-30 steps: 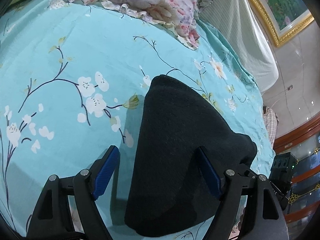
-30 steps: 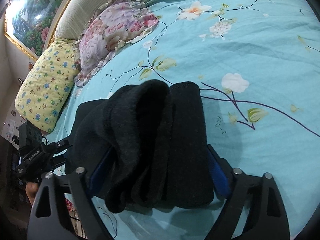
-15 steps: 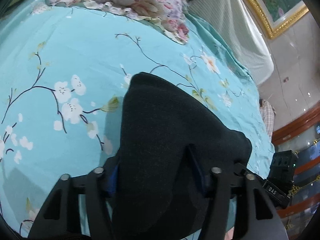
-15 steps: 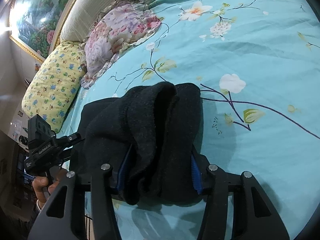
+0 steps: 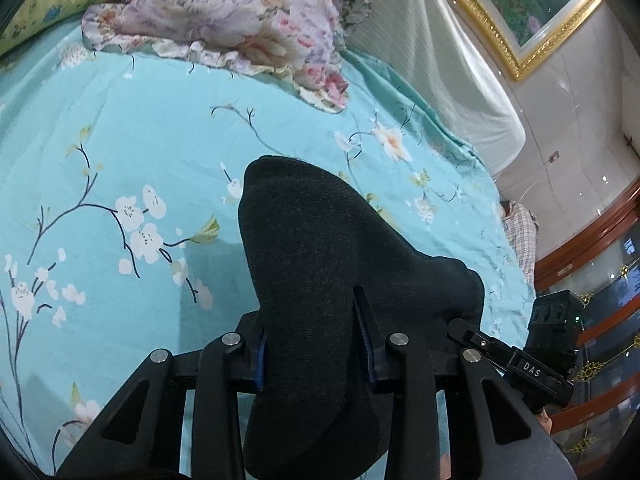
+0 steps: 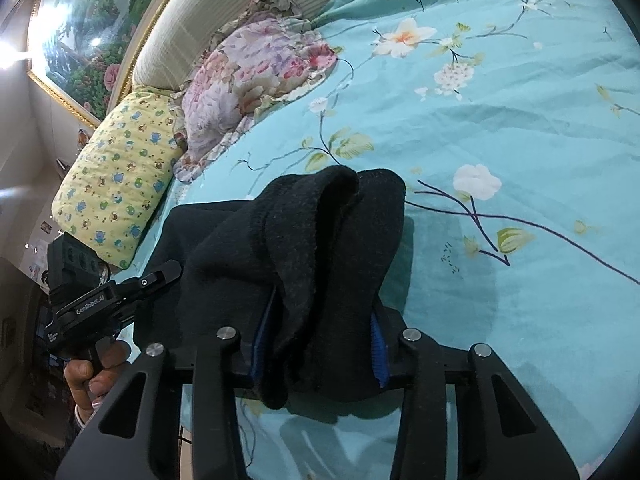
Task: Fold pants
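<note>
While lying bunched on the turquoise floral bedsheet (image 5: 120, 152), black pants (image 5: 320, 280) being gripped at two spots. At left, left gripper (image 5: 312, 344), jaws having just been closing, now pinching a thick fold of the dark knit between blue pads. At right, right gripper (image 6: 320, 340), likewise just closing, clamping the doubled, rolled edge of the same garment. Floral pillow (image 5: 224, 12) lying well beyond. Judging the step: grasping both ends for a fold. Next probably calling for lifting together, keeping layers aligned and the cloth taut.
</note>
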`<state>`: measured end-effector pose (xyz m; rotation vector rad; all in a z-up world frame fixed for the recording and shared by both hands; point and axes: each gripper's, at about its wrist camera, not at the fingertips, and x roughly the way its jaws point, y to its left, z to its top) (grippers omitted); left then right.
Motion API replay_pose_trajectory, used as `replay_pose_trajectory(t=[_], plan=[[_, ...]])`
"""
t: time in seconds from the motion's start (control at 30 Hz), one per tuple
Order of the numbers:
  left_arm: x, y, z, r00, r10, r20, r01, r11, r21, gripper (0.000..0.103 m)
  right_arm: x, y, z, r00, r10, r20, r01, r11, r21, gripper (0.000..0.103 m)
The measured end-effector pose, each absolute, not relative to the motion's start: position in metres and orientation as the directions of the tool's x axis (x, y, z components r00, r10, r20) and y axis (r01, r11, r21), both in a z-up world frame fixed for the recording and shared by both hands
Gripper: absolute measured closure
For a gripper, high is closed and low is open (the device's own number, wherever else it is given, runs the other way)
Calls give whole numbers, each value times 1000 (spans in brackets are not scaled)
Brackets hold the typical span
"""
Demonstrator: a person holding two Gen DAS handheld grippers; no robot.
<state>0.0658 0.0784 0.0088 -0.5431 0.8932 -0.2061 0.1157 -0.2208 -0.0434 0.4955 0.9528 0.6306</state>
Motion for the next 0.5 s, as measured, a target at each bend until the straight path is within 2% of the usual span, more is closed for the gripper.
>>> replay_pose_trajectory(t=[0.5], plan=[[35,133,40,700,-289,-653,-135,845,-518,69,127,-167,-12,385,738,-555,-383,675,631,61]])
